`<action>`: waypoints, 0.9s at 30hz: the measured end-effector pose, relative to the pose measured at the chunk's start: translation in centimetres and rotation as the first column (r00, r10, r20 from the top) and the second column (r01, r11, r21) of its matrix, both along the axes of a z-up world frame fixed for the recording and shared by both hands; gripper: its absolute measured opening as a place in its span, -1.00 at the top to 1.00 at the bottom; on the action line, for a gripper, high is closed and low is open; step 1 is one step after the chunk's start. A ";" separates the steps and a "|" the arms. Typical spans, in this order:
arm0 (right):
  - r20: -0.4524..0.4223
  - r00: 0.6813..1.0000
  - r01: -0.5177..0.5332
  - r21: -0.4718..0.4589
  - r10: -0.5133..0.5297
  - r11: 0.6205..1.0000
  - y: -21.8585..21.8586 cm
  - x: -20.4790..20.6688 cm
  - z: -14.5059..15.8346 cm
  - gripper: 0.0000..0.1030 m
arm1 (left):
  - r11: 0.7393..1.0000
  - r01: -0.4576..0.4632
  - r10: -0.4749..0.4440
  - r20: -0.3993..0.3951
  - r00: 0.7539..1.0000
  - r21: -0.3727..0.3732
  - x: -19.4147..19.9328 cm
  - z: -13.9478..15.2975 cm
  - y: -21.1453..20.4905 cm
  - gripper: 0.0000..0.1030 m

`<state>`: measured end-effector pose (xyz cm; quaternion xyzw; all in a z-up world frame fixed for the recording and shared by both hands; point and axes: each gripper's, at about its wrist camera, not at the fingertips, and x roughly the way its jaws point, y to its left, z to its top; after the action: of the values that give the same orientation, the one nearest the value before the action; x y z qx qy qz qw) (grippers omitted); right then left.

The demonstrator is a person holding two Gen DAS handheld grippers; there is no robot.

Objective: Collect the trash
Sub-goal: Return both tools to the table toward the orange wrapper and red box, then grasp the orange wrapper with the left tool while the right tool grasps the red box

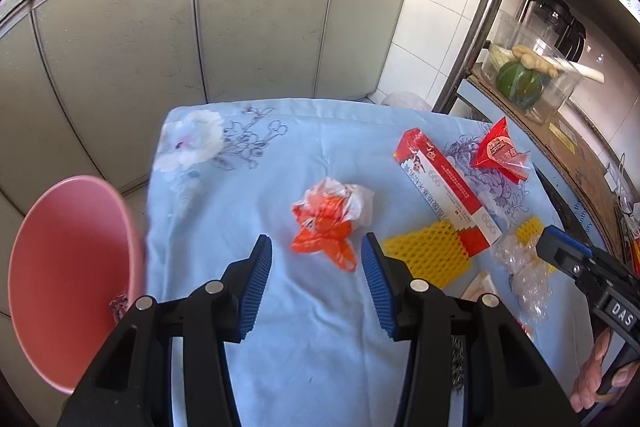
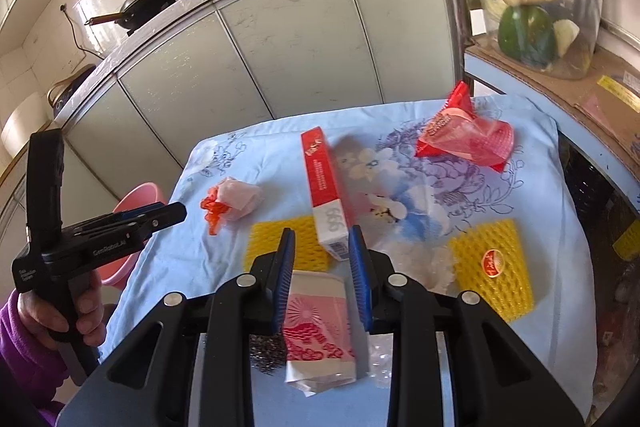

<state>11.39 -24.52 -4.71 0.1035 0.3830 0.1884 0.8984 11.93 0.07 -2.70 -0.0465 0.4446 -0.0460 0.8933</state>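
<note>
A crumpled orange and white wrapper lies on the blue flowered cloth, just beyond the tips of my left gripper, which is open and empty. My right gripper hovers with its jaws a little apart and nothing between the pads. A pink and white paper packet lies on the cloth under it. Ahead of its tips is a red and white box. Also on the cloth are two yellow foam nets, a red wrapper and clear plastic.
A pink bin stands off the table's left edge. Steel wool lies by the packet. Grey cabinets stand behind the table. A metal rack on the right holds a clear tub of vegetables.
</note>
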 end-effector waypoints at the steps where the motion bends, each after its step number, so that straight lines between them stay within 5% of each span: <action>1: -0.002 1.000 0.002 0.001 -0.002 1.000 -0.2 0.1 -0.1 0.46 | 1.000 0.003 -0.003 -0.003 1.000 0.007 0.4 -0.2 -0.3 0.11; 12: -0.021 1.000 0.001 0.010 -0.001 1.000 -0.6 1.7 -0.9 0.46 | 0.998 0.012 -0.007 -0.072 0.997 0.065 3.6 -3.6 -1.3 0.11; 20: -0.041 0.999 -0.035 0.004 0.035 0.999 0.8 3.0 -1.1 0.45 | 0.998 0.031 -0.030 -0.025 0.999 0.054 3.0 -3.7 -1.0 0.23; 23: -0.044 0.998 -0.048 0.009 0.048 0.999 1.3 3.4 -1.0 0.11 | 0.998 0.046 -0.046 0.001 0.999 0.050 2.5 -3.5 -1.1 0.29; 27: -0.039 0.997 -0.061 -0.013 0.061 0.998 2.3 4.0 -0.8 0.09 | 0.997 0.065 -0.066 0.033 0.997 0.038 1.5 -2.8 -1.1 0.34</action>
<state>15.40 -22.26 -5.48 0.0889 0.4047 0.2108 0.8853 13.43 -1.02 -5.52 -0.0144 0.4314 -0.0678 0.8995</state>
